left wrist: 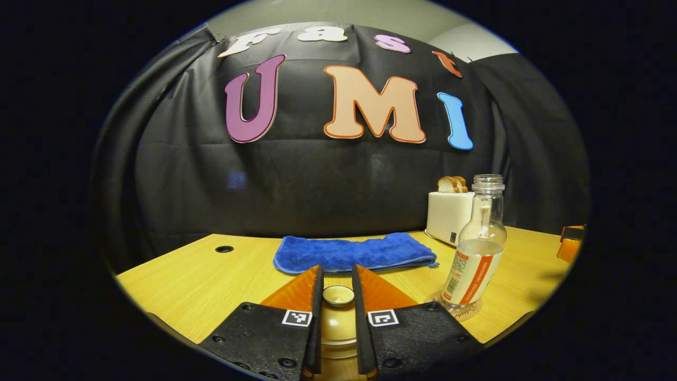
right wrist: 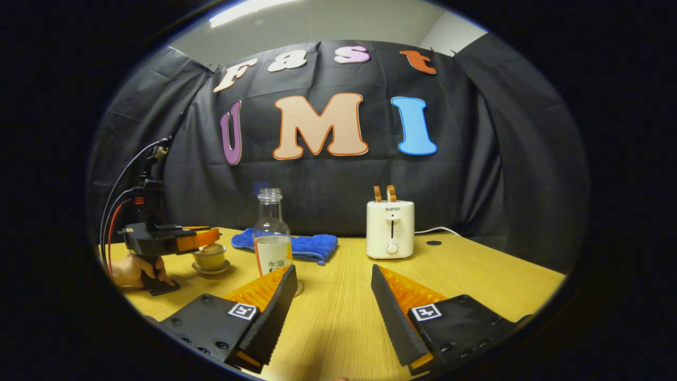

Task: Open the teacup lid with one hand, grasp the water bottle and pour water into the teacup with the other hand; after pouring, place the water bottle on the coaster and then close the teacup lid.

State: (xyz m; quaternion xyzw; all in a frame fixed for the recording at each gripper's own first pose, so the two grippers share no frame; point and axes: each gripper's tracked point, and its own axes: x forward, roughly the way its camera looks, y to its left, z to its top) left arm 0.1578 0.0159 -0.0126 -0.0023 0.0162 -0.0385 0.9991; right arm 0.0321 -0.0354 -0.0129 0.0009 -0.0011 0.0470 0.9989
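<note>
Teacup [right wrist: 210,257] sits on its saucer [right wrist: 210,269] at the left of the bench [right wrist: 476,275], as the right gripper view shows it, with the water bottle [right wrist: 272,233] just beside it toward the middle.

Lid [left wrist: 338,324]: small domed cover with a round knob [left wrist: 338,295] on top. Judged glazed ceramic, so stiff, slippery and chip-prone; light. Best hold is the knob, pinched from both sides and lifted straight up so the cup does not tip on the saucer.

Bottle: clear, uncapped, liquid up to about the label [left wrist: 469,275], standing on a clear coaster [left wrist: 465,312]. Judged moderately heavy and smooth-walled; hold at the labelled body below the shoulder, not the narrow neck. An open mouth means any tilt in transit spills.

Left tool [left wrist: 338,301]: fingers nearly closed, one on each side of the knob, a thin gap visible on both sides. Cannot tell whether the pads actually press on it. Right gripper view shows the same tool [right wrist: 203,237] level over the cup, a hand [right wrist: 132,270] on its grip.

Right tool [right wrist: 330,296]: wide open, holding nothing, low over bare bench. Bottle lies ahead and left of its left finger [right wrist: 264,301], well short of a grasp.

Toaster [right wrist: 390,228] with bread and a blue cloth [right wrist: 301,246] stand behind, clear of the work.
</note>
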